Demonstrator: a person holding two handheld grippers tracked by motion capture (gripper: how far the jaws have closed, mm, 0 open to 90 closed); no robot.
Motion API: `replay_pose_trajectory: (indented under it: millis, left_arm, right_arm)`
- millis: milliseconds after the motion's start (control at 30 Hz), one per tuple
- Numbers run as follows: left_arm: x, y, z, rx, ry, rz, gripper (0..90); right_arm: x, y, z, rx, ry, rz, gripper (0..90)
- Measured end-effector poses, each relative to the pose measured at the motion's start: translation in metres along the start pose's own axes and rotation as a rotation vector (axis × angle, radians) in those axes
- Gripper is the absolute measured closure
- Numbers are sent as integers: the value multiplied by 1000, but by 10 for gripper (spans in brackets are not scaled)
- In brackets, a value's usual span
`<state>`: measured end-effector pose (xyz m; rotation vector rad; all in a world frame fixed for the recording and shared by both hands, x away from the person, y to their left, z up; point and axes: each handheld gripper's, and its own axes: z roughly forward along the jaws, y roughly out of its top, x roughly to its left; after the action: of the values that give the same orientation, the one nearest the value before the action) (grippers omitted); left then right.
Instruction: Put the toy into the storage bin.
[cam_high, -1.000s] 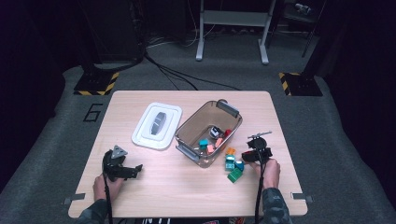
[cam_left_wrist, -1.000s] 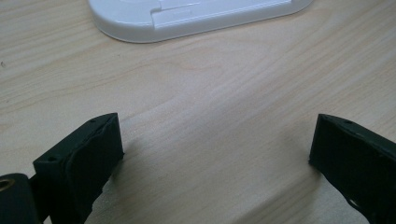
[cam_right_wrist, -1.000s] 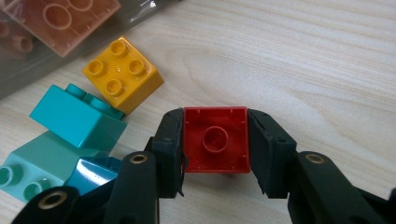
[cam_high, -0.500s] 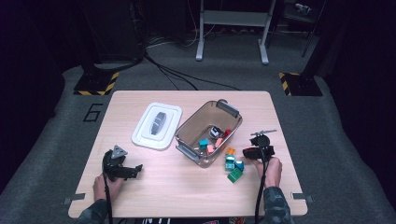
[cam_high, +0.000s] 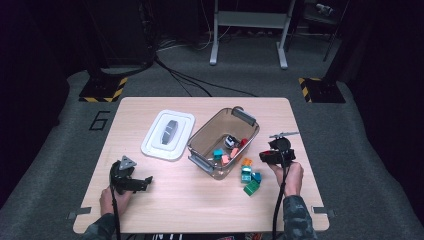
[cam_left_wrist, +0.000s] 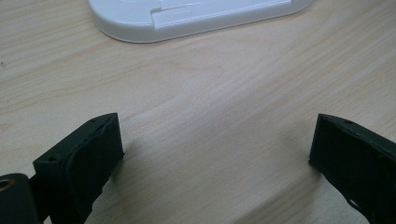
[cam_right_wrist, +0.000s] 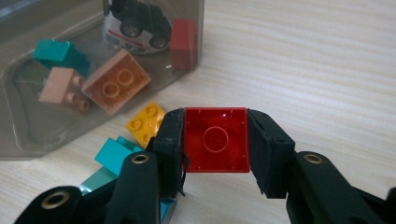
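Note:
My right gripper (cam_right_wrist: 215, 140) is shut on a red brick (cam_right_wrist: 215, 139), hollow underside toward the camera, held above the table just right of the clear bin (cam_high: 200, 137). In the high view that gripper (cam_high: 267, 156) hangs over several loose bricks (cam_high: 250, 179) on the wood. Inside the bin lie a teal brick (cam_right_wrist: 58, 52), peach bricks (cam_right_wrist: 112, 80), a red brick (cam_right_wrist: 183, 44) and a toy car (cam_right_wrist: 135, 23). An orange brick (cam_right_wrist: 145, 122) and teal bricks (cam_right_wrist: 112, 156) lie under the gripper. My left gripper (cam_high: 142, 182) rests open on the table near the front left; its black fingers (cam_left_wrist: 88, 149) stand wide apart with nothing between them.
A white lid (cam_high: 168, 134) lies left of the bin, and its edge (cam_left_wrist: 196, 21) shows ahead of the left gripper. A small tool (cam_high: 284, 134) lies on the table behind the right gripper. The table's front edge (cam_high: 200, 229) is close to both hands.
The right gripper has risen a little with the red brick in it. The left gripper has stayed put.

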<state>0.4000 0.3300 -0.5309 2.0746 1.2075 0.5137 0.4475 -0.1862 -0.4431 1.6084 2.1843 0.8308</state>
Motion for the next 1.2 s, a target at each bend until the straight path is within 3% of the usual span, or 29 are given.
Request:
replay_pose_trajectory:
  millis: [667, 967, 1200]
  left_arm:
    - [0, 0, 0, 0, 0, 0, 25]
    - [0, 0, 0, 0, 0, 0, 25]
    - [0, 0, 0, 0, 0, 0, 25]
  right_arm:
    - [4, 34, -32, -89, 9, -34, 589]
    - [13, 58, -48, -134, 27, -68, 589]
    - [25, 74, -49, -148, 44, -96, 589]
